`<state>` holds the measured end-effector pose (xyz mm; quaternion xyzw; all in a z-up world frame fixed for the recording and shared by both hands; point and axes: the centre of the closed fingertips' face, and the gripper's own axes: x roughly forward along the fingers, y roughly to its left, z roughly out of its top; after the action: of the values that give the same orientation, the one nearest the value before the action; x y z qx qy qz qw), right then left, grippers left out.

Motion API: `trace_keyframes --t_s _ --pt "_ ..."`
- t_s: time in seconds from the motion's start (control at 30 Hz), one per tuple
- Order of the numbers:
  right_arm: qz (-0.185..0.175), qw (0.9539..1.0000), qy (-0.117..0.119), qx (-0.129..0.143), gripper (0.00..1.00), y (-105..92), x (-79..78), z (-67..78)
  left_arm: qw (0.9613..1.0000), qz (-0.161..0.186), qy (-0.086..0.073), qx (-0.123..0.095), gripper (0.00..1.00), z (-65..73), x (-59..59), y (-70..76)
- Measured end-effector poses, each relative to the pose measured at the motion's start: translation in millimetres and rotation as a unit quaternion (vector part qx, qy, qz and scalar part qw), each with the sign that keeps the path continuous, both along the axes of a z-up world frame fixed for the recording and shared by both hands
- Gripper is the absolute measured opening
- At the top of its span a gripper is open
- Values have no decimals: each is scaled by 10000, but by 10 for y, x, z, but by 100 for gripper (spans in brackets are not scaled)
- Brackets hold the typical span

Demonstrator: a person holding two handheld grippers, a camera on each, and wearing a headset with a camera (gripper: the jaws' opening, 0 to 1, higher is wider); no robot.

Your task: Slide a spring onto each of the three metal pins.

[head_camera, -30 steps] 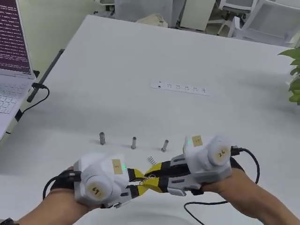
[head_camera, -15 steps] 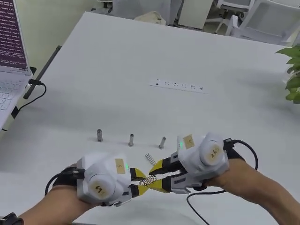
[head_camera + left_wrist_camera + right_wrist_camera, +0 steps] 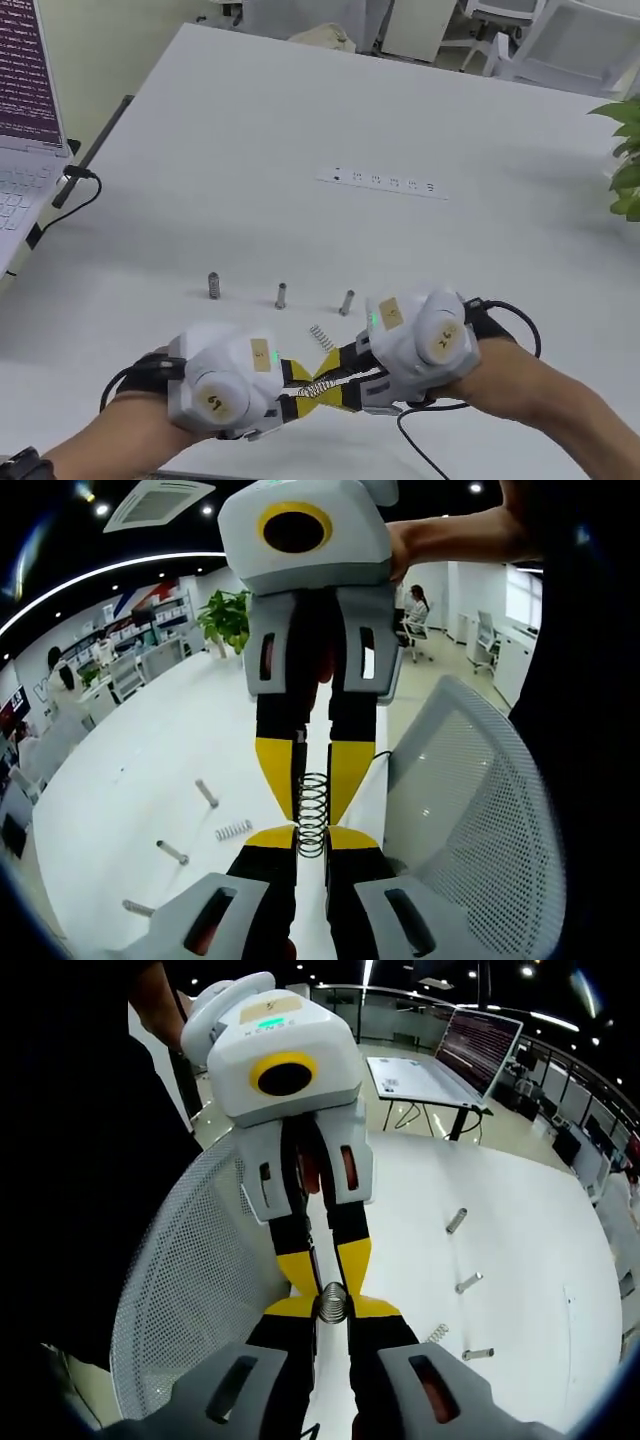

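Head view, surface: a white table point(image 3: 250, 150) is seen, with a laptop point(image 3: 20, 110) at its left edge, a power strip point(image 3: 385, 183) mid-table and a plant point(image 3: 625, 160) at the right.
Head view, pins: three metal pins point(image 3: 281, 295) are stood upright in a row, all bare; a loose spring point(image 3: 320, 337) is laid just in front of them.
Head view, hands: the left gripper point(image 3: 300, 392) and the right gripper point(image 3: 335, 378) are held nose to nose near the table's front edge, forearms angled inward.
Left gripper view, room: an open office is shown, with a mesh chair point(image 3: 480, 810) beside the table.
Left gripper view, grip: the held spring point(image 3: 312, 815) is pinched at one end by the left gripper's jaws; its other end is pinched by the right gripper, entering from the top.
Right gripper view, room: the laptop and the pins are seen beyond the jaws.
Right gripper view, grip: the held spring is seen end-on, clamped between the right gripper's yellow tips, with the left gripper's tips closed on it just beyond.
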<state>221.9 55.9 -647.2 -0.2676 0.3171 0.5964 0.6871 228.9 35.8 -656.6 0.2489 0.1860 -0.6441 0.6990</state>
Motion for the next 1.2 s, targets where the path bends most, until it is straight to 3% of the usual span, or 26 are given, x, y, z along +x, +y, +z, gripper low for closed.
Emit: trace_keyframes --t_s 0.33,0.5,0.77,1.17,1.2 --pt "-73 10000 19 12 8 8 34 -14 9999 114 52 -32 3 -13 33 14" --pt "-244 9997 9 41 8 -40 112 -32 9990 406 184 -99 11 -16 119 80" --pt "-459 9989 -16 39 8 -158 248 -16 9938 1024 310 -309 13 35 343 259" --pt "-699 9975 -21 -75 8 -308 437 -76 9863 1549 418 -381 16 -13 447 500" --pt "-718 9974 -31 -105 8 -324 462 -86 9843 1664 441 -390 17 -21 466 554"
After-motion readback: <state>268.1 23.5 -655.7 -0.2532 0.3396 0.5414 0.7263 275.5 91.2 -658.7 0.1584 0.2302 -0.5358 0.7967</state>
